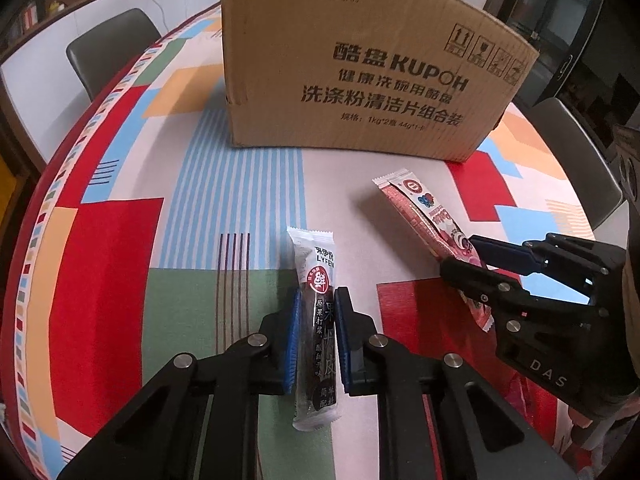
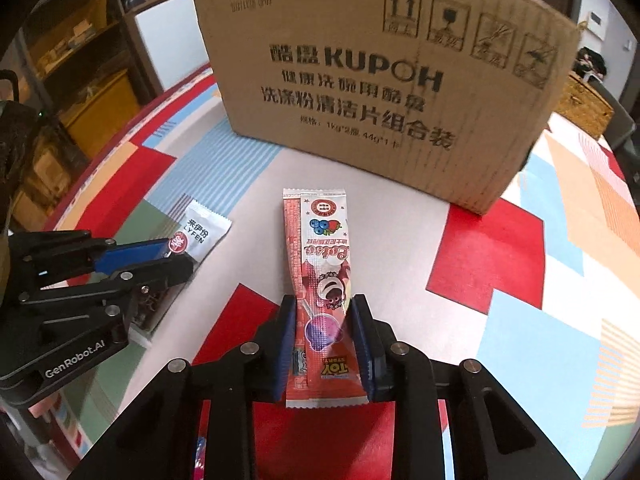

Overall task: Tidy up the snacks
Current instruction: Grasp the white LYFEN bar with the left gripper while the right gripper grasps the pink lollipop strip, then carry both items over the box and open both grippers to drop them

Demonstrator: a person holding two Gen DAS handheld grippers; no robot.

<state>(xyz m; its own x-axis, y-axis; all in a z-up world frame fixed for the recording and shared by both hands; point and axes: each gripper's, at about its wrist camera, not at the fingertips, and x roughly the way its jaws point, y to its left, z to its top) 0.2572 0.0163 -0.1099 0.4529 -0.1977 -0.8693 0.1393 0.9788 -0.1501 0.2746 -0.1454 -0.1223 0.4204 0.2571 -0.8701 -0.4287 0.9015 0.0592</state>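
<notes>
Black fingers with blue pads fill the foreground of each wrist view. Two grippers, two snack sticks and one carton are present. Left gripper is pressed onto the dark stick, its pads against both long edges; right gripper pinches the pink stick the same way. Both sticks lie in front of the carton, apart from it, the dark one to the left of the pink one, each pointing roughly toward the carton's printed face. Left view shows the dark stick's full length and the pink stick partly behind the right gripper; right view shows the pink stick's whole printed front, while only the white top of the dark stick clears the left gripper. Everything rests on a tablecloth of red, blue, green, orange and striped blocks. Behind the carton's left side stand a dark chair and a white wall panel; shelves appear only in the right view.
</notes>
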